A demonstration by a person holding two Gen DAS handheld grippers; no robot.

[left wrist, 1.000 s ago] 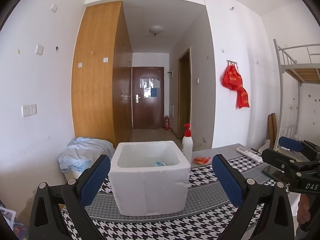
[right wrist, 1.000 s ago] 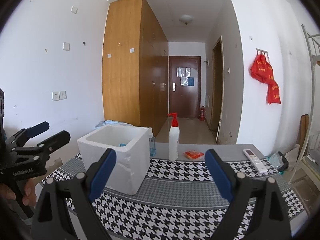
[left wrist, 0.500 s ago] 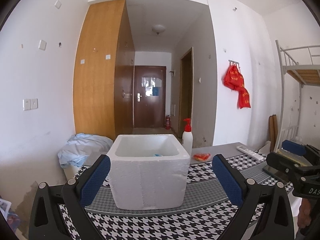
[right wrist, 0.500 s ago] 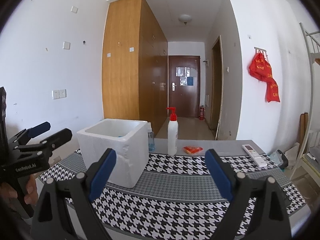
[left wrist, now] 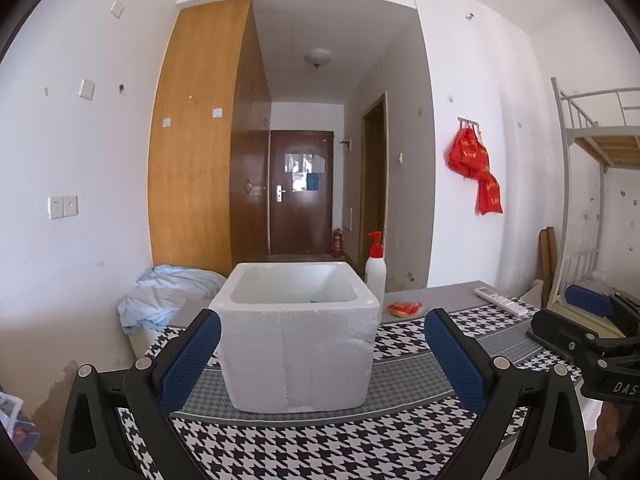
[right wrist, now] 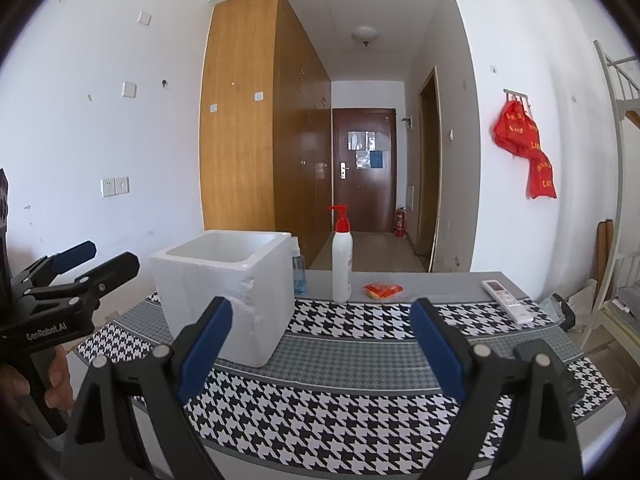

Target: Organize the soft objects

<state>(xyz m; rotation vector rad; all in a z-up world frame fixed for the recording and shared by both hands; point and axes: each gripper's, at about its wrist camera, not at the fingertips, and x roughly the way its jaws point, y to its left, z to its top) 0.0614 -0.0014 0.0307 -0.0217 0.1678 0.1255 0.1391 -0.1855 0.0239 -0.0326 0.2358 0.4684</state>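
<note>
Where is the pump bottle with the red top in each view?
Left wrist: pump bottle right of centre, just behind the foam box's right corner.
Right wrist: pump bottle at centre, apart from the box, to its right.
Shared landmark: the dark door at the hallway's end.

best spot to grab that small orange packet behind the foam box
The orange packet lies flat on the bare grey strip of the table, right of the pump bottle. Probably best to come from above with the right hand-held gripper, now open, and pinch across the packet's narrower width: a level approach would find little to catch on something so flat.
</note>
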